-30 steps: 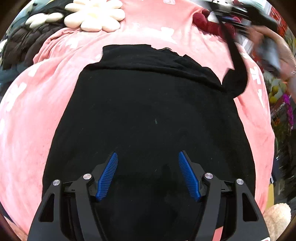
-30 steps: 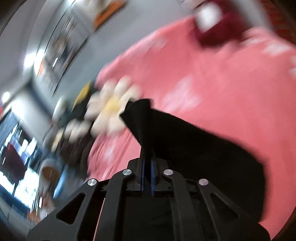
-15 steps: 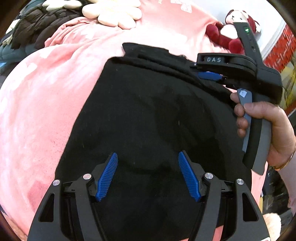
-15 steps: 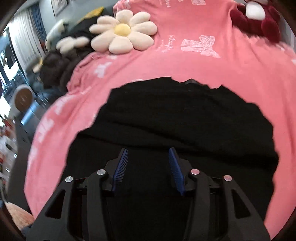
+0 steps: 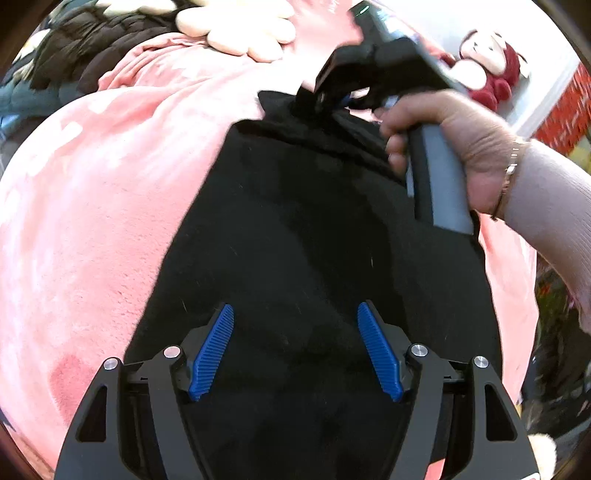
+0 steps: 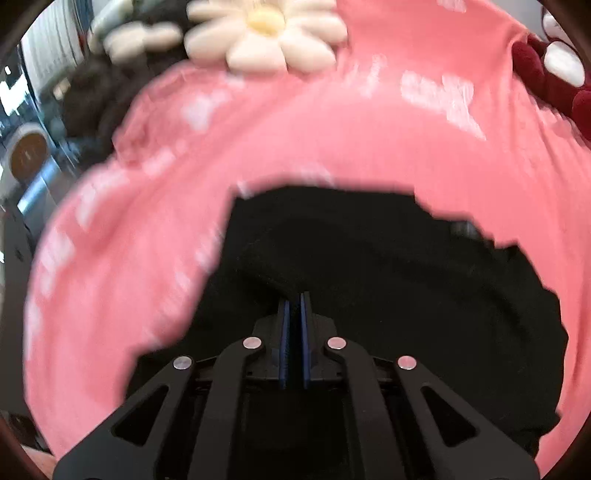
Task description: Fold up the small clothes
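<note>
A black garment (image 5: 295,229) lies spread on a pink blanket (image 5: 85,206). My left gripper (image 5: 295,314) is open and empty, hovering over the garment's near part. My right gripper (image 6: 294,300) is shut on a fold of the black garment (image 6: 388,266) near its far left edge. In the left wrist view the right gripper (image 5: 332,99) pinches the garment's far edge, held by a hand (image 5: 454,147).
A white daisy-shaped cushion (image 6: 266,33) and dark quilted bedding (image 5: 92,48) lie at the far left. A red and white plush toy (image 5: 487,70) sits at the far right. The blanket's edge drops off at the right.
My right gripper was open over the garment; it has moved to the far edge and shut on the fabric. My left gripper has stayed open over the near part.
</note>
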`<state>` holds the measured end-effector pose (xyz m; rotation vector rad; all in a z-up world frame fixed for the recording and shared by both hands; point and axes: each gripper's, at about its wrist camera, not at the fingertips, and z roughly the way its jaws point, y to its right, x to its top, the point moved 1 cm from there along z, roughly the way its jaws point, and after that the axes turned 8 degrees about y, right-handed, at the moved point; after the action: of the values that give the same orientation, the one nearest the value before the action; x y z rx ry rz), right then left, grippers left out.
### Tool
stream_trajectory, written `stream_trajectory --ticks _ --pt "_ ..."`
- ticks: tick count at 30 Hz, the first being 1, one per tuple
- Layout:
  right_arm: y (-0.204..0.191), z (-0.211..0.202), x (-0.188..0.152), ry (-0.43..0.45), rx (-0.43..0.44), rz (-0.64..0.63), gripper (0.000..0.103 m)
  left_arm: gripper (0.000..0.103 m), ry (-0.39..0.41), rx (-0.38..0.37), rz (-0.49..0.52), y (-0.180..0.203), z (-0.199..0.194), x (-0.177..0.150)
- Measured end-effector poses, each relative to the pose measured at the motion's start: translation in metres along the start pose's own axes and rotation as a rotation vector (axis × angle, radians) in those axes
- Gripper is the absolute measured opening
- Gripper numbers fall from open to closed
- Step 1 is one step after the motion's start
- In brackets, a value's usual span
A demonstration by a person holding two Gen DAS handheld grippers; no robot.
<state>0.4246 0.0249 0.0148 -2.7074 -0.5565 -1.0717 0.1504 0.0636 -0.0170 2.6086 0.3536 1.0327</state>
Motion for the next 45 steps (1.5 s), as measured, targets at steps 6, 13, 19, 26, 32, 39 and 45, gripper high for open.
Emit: stream_trajectory --ticks 6,13,19,26,32,39,45 --pt "-0.019 0.013 -0.023 -0.109 0.064 -0.017 0.011 0.067 -0.012 0.011 -0.001 -0.002 0.005 0.000" --pt "0.106 -0.136 -0.121 0.073 -0.127 0.274 0.045 0.072 -0.028 -0.011 -0.019 -0.007 0.005 -0.001" --pt "0.187 -0.257 -0.286 -0.045 -0.325 0.519 0.047 0.072 -0.041 0.004 0.013 0.000 0.000 -0.009" --pt "0.175 -0.285 -0.369 -0.095 -0.295 0.601 0.061 0.072 -0.047 0.071 -0.072 -0.027 -0.030 -0.014" --pt "0.168 -0.263 -0.382 -0.123 -0.231 0.711 0.064 0.072 -0.130 0.180 -0.131 -0.059 -0.038 -0.033" --pt "0.153 -0.266 -0.373 -0.105 -0.116 0.668 0.004 0.040 -0.194 0.151 -0.112 -0.056 -0.033 -0.042" --pt "0.145 -0.312 -0.365 -0.060 -0.110 0.630 0.004 0.006 -0.165 0.053 -0.005 -0.031 -0.078 -0.033"
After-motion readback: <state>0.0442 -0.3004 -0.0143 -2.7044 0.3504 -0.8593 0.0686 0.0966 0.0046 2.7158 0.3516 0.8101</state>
